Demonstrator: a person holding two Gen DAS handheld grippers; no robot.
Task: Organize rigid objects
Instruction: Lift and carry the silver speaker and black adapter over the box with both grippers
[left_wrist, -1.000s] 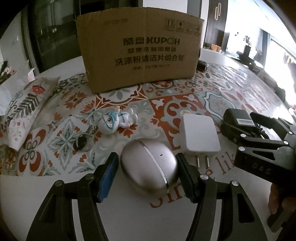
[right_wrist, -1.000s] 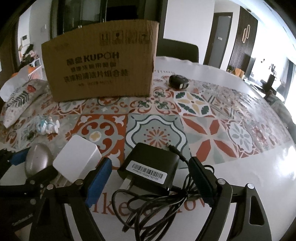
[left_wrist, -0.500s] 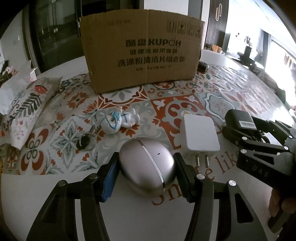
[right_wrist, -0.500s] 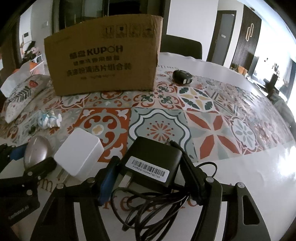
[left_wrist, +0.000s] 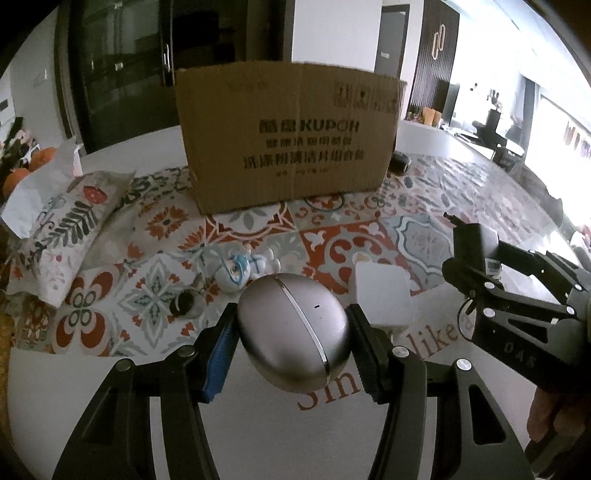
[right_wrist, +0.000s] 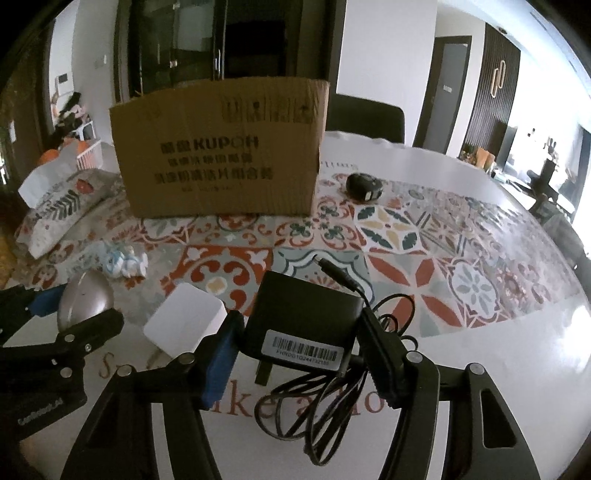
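**On the patterned tablecloth: two grips, one box**

Between the left gripper (left_wrist: 291, 345) pads, clamped: a silver egg-shaped case (left_wrist: 293, 332) with a bright seam band, pinched on both flanks, blue pad on its left, black pad on its right, jaws having just been closing on it. Raised off the white table edge (left_wrist: 258, 424), tilted toward the camera

Between the right gripper (right_wrist: 299, 350) pads, likewise clamped: a black power adapter (right_wrist: 304, 321) with a barcode label, jaws having just been closing on it. Hanging below, its black cable (right_wrist: 314, 402) in loose loops over the table lettering; sticking up behind, its barrel plug (right_wrist: 334, 273)

Lying flat between the two grippers, untouched: a white charger block (right_wrist: 184, 323), prongs toward the near edge. Further back on the left, a small blue-and-white figurine (left_wrist: 243, 267) on its side, with a dark keyring (left_wrist: 183, 302) just beside it

Upright at the far middle of the cloth: a brown cardboard box (left_wrist: 288, 144) printed KUPOH. Beyond its right corner, a dark car key fob (right_wrist: 364, 186). Far left, a floral pillow (left_wrist: 62, 229), tissue paper against it
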